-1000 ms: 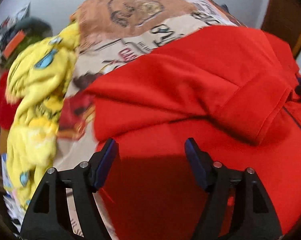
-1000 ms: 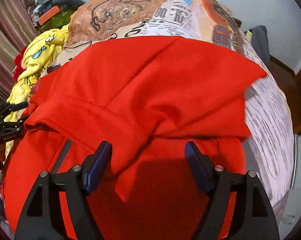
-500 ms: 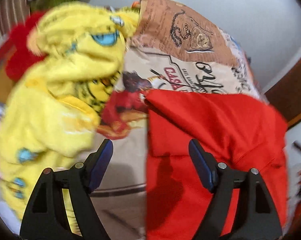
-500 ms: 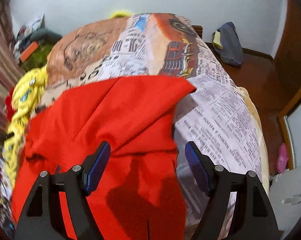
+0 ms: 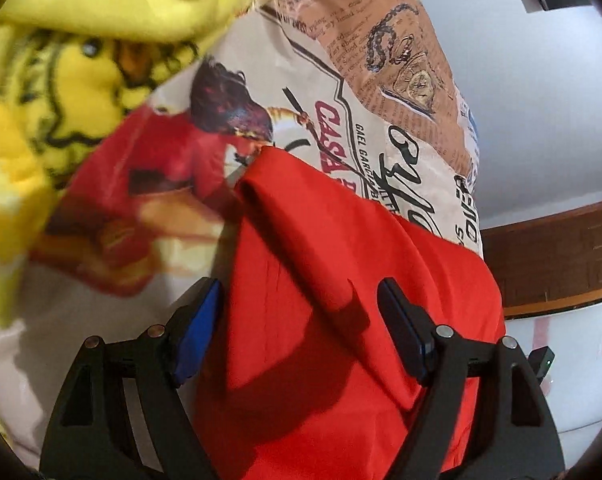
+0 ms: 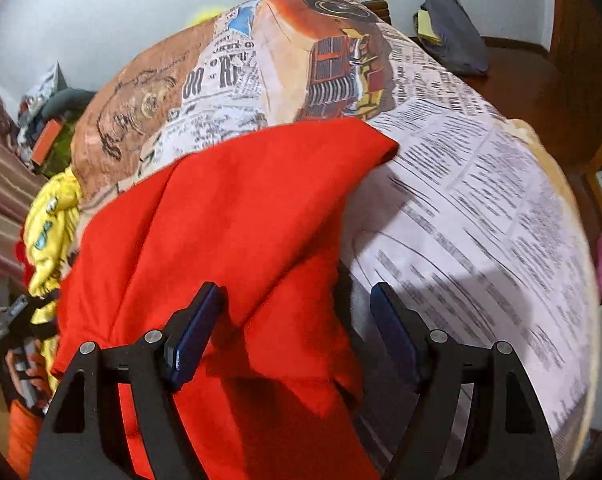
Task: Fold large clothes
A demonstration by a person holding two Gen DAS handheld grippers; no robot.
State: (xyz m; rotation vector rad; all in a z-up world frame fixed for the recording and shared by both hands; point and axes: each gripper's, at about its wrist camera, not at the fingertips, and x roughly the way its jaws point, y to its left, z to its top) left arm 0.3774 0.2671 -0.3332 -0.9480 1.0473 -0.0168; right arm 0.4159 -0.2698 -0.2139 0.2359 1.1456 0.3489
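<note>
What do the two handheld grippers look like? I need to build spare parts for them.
Both match. The left gripper and the right gripper each have two black plastic fingers with triangular cut-outs and round silver fasteners on top. Each finger carries a flat rectangular blue pad on its inner face. No cables or printed markings show. In the right wrist view, an orange sleeve shows at the lower left.

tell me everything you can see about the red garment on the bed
The red garment is plain bright red, a soft matte knit-like cloth with no print showing. It lies partly folded on the newspaper-print bedspread, with layers overlapping in thick diagonal folds and one corner pointing toward the bed's far side. A yellow printed fabric lies beside it. The left gripper and right gripper hang open over its edges, and no pad visibly presses the cloth.
</note>
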